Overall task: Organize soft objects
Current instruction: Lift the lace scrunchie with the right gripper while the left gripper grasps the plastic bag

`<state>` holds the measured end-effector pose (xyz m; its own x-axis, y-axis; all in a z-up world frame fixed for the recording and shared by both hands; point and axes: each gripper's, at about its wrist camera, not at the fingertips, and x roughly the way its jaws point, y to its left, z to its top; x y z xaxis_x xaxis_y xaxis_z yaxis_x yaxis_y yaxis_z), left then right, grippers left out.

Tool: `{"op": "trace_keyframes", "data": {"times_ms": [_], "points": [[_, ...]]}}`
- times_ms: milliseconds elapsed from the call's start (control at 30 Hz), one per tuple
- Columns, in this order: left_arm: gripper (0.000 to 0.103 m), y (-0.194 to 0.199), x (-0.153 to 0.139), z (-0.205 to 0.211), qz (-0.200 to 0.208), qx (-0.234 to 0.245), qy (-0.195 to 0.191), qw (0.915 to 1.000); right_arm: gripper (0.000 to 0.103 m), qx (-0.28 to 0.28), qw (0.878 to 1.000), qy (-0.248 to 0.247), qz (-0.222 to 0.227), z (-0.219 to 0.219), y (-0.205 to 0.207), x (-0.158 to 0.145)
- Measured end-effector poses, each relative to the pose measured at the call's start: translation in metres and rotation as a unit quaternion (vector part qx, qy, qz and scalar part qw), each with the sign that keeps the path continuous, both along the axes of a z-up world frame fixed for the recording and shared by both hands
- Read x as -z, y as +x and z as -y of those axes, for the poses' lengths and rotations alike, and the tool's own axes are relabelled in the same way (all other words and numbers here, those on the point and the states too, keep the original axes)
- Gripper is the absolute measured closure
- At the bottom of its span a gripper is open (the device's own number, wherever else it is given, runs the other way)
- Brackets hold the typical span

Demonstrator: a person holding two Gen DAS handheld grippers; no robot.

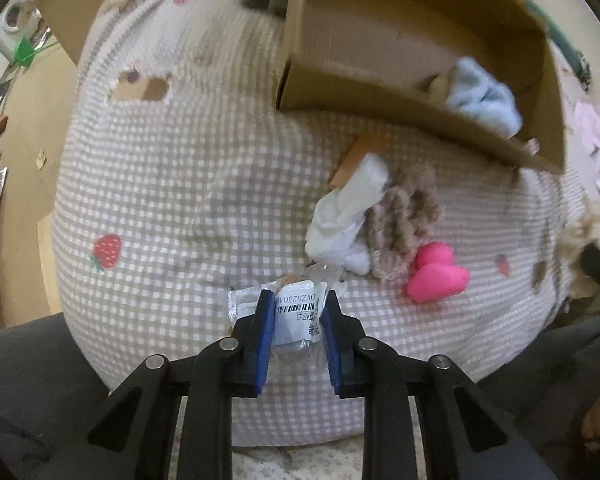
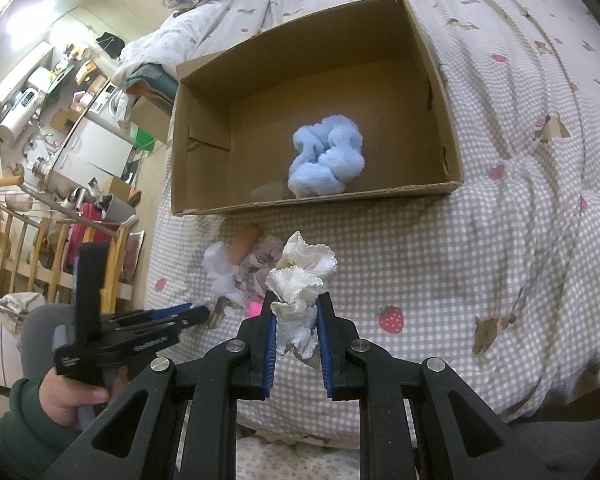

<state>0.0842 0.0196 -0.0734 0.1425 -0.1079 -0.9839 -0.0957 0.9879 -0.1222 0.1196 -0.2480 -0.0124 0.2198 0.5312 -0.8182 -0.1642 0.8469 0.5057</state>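
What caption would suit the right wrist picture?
Right gripper holds a frilly white cloth above the checked bedspread, facing a cardboard box containing a fluffy blue item.

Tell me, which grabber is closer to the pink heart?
Left. The left gripper, shut on a plastic packet, sits just beside the pink heart. The right gripper, clutching white lacy cloth, is farther away.

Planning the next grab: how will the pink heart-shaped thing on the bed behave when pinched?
The pink heart looks plump and rounded, so it probably squashes and may squirt from the pads. It seems light. Lying on the soft checked blanket, it will likely sink rather than roll.
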Motion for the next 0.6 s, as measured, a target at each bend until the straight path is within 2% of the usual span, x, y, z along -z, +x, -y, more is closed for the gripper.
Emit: {"op": "trace_keyframes", "data": {"times_ms": [233,500,600], "points": [[0.082,-0.001,-0.076,-0.01,0.087,0.006,0.032,0.9957,0.083,0.001,1.0,0.016,0.02,0.006,0.001,-0.019],[0.082,0.043,-0.133,0.012,0.172,0.02,0.036,0.9843,0.083,0.003,0.997,0.018,0.079,0.004,0.02,-0.068],[0.082,0.063,-0.14,0.025,0.187,0.031,0.035,0.9812,0.083,0.0,0.995,0.006,0.098,0.001,0.037,-0.079]]}}
